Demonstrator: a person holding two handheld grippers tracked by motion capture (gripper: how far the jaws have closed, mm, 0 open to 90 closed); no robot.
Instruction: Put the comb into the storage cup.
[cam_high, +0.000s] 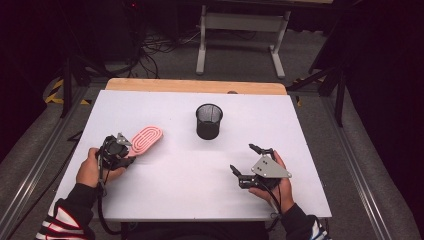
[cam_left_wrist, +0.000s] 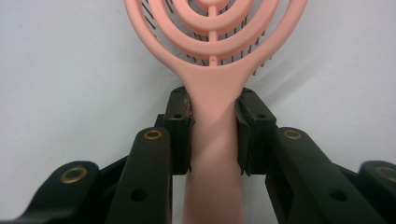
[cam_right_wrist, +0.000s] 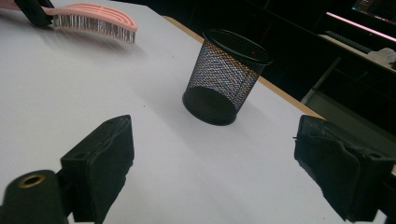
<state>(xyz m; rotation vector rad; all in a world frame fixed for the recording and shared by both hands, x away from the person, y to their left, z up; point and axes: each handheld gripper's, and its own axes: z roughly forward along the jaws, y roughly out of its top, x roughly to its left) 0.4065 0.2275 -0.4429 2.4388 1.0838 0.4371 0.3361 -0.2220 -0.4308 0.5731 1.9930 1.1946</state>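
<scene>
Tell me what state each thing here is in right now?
Pink hairbrush: gripped by its handle, bristles facing down toward the table.
Black mesh cup: upright on the white table, apparently empty, untouched.
Left gripper: shut on the brush handle.
Right gripper: open, holding nothing, facing the cup.

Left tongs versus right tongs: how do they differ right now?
The left tongs are shut on the pink hairbrush handle; the right tongs are wide open and hold nothing. The left tongs point along the brush, the right ones toward the black mesh cup. Both are hand-held, low over the white table.
</scene>
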